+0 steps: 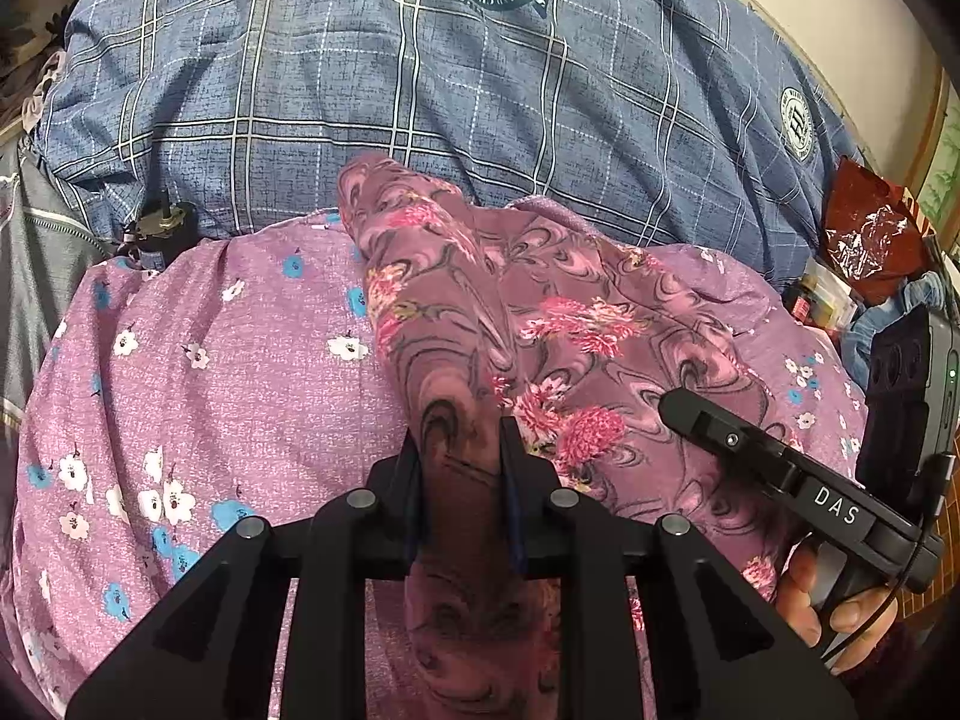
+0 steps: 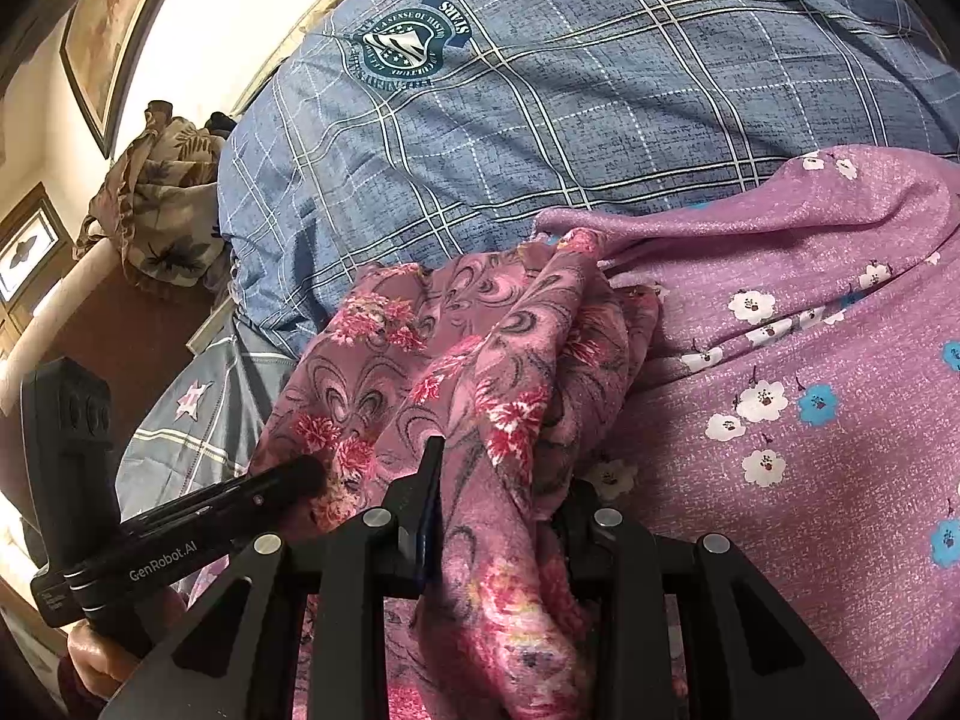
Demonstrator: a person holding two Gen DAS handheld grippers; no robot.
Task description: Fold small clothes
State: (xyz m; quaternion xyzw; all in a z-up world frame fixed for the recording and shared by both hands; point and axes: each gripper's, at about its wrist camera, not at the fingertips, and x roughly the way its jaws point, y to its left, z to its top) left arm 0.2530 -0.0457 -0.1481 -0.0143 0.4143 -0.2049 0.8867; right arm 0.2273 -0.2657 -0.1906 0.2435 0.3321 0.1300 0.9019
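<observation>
A small mauve garment with pink flowers and dark swirls [image 1: 540, 312] lies bunched on a purple flowered cloth [image 1: 198, 372]. My left gripper [image 1: 462, 438] is shut on a fold of the garment, which passes back between its fingers. My right gripper [image 2: 498, 468] is shut on another fold of the same garment [image 2: 468, 360]; its right finger is hidden under the cloth. The right gripper also shows in the left wrist view [image 1: 678, 405], resting on the garment. The left gripper shows in the right wrist view [image 2: 312, 471], touching the garment's left edge.
A blue plaid quilt [image 1: 420, 90] lies behind the purple flowered cloth [image 2: 810, 360]. A small dark object [image 1: 159, 228] sits at the quilt's left edge. A red foil bag [image 1: 870, 234] and clutter lie at the right. A leaf-print bundle [image 2: 162, 204] sits on furniture at the left.
</observation>
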